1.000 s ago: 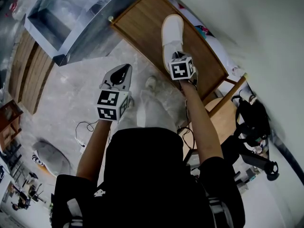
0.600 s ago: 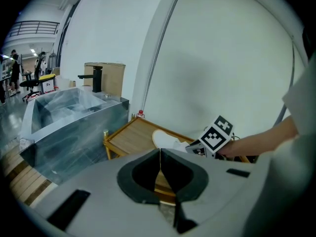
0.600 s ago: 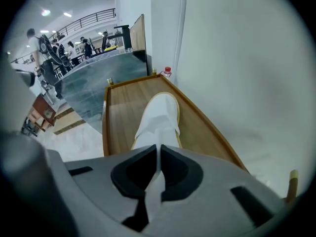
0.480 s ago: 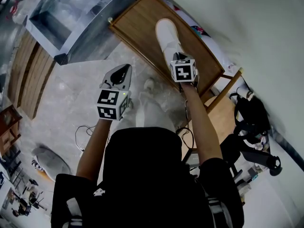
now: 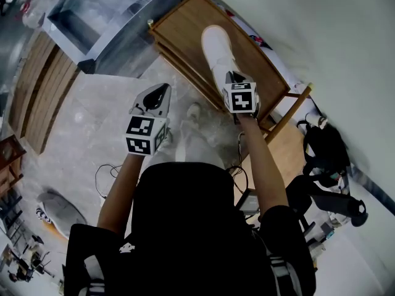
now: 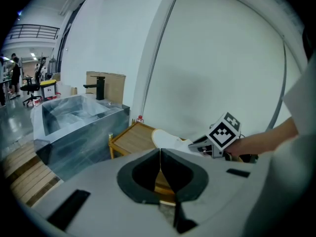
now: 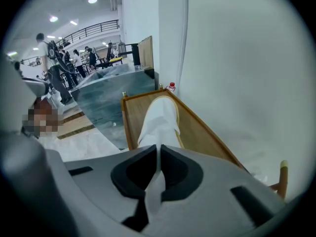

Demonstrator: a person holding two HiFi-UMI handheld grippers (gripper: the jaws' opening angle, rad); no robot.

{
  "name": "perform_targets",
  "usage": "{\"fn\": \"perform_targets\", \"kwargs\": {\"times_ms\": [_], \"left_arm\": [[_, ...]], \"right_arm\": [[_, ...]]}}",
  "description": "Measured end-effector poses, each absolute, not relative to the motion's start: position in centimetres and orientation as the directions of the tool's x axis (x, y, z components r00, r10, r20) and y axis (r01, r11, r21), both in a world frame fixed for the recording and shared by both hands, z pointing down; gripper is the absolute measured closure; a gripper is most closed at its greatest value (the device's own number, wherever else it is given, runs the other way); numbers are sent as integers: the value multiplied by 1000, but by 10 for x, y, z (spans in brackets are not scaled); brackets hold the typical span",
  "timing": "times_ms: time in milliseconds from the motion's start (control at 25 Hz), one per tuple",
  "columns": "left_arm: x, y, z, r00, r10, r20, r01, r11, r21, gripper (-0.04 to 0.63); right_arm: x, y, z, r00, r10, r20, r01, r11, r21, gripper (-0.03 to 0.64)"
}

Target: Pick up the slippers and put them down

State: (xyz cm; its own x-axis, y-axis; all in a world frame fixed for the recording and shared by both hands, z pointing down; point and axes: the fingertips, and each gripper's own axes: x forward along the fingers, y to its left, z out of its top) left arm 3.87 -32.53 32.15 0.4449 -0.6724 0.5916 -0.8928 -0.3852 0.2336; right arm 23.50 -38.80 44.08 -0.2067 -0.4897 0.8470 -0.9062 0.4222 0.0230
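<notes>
Holding one white fabric slipper (image 5: 216,48) in my right tool (image 5: 228,78).
Its jaws pinch the slipper's near end over the brown wooden desk (image 5: 185,26), upper centre; my left tool (image 5: 160,91), jaws together, is empty.

Slipper (image 5: 216,48) in right claw (image 5: 231,76), over rack (image 5: 184,24); tank (image 5: 102,14) left of rack.

White slipper (image 5: 216,48), end pinched, over wooden table (image 5: 179,29)
</notes>
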Motion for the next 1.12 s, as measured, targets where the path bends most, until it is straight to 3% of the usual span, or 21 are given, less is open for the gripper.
{"fn": "perform_targets", "kwargs": {"times_ms": [720,1120], "left_arm": [[-30,-278,321,300,-767,566,-953,-222,205,588],[-46,-280,318,285,-786,548,-956,-197,216,588]], "right_arm": [[127,-362,400,-394,-480,784,-764,645,11,609],[101,-355,401,-419,-460,783,-739,673,0,609]]}}
